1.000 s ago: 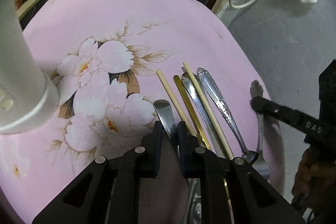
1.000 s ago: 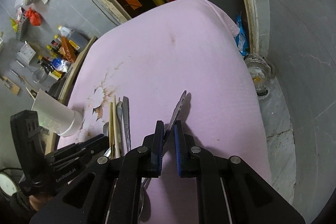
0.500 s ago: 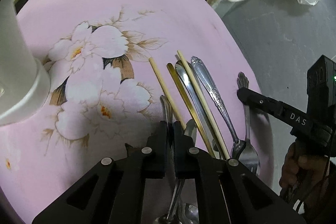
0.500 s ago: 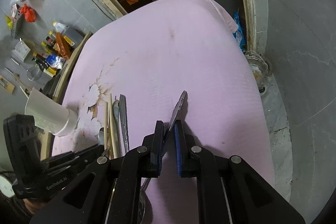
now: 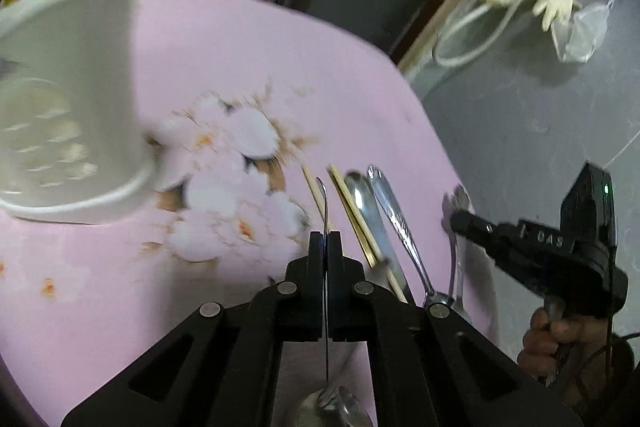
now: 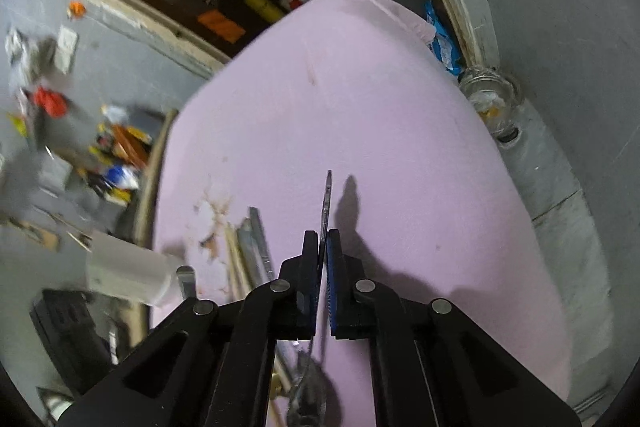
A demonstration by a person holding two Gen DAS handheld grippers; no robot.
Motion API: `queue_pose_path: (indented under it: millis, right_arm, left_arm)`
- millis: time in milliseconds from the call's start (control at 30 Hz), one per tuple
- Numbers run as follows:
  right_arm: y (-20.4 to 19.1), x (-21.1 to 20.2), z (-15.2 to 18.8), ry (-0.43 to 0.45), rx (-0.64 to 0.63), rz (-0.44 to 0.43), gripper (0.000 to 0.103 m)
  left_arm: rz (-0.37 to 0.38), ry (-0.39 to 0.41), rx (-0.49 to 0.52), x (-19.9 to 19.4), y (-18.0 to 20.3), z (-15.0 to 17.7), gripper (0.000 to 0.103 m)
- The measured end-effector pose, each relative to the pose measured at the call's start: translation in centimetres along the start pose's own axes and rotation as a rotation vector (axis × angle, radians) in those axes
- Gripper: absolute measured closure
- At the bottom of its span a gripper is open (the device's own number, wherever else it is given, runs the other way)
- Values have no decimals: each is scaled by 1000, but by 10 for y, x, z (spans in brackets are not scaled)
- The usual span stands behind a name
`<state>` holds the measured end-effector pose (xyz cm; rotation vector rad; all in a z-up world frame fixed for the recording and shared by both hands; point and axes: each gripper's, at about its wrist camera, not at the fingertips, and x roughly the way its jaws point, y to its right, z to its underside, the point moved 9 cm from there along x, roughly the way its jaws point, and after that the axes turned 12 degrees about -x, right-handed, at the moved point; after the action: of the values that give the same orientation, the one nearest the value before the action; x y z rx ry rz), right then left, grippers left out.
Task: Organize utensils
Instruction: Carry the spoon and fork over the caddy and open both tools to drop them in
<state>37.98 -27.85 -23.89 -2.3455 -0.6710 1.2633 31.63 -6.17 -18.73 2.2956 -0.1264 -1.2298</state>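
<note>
Between the fingers of the left gripper (image 5: 325,241) a spoon (image 5: 325,203) is pinched edge-on by its handle; the jaws have just closed the last bit onto it, its handle tip poking forward and its bowl hanging low behind the pads, clear of the cloth. Held thin side up like this, it can probably drop handle-first or bowl-first into the white perforated utensil holder (image 5: 76,115), which looms blurred at the left and seems the likely goal. The right gripper (image 6: 323,241) has likewise just closed, its fingers clamping a second utensil (image 6: 327,203), apparently a fork by its flared handle end, though I cannot tell for sure; it too sits edge-on, casting a shadow on the pink cloth (image 6: 380,115) that covers the worktop. Further out, the rest of the cutlery lies in a tidy row just right of the left gripper: wooden chopsticks (image 5: 316,191), a gold piece (image 5: 354,223), a plain steel handle (image 5: 372,211) and an ornate handle (image 5: 396,219), side by side and touching in places, presumably waiting their turn. A hand (image 5: 552,343) grips the right tool's body at the edge.
</note>
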Motion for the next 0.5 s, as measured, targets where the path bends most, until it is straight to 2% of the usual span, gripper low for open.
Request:
queue_pose_path:
  millis: [200,500]
  right_arm:
    - [-31,-30,2,87,-77,-28,102]
    - [-63,-54,19,166,-156,-10,102]
  left_arm:
    - [-7,112,-30,-24,-3,-7,103]
    - [-6,260,10,-61,7,-14,103]
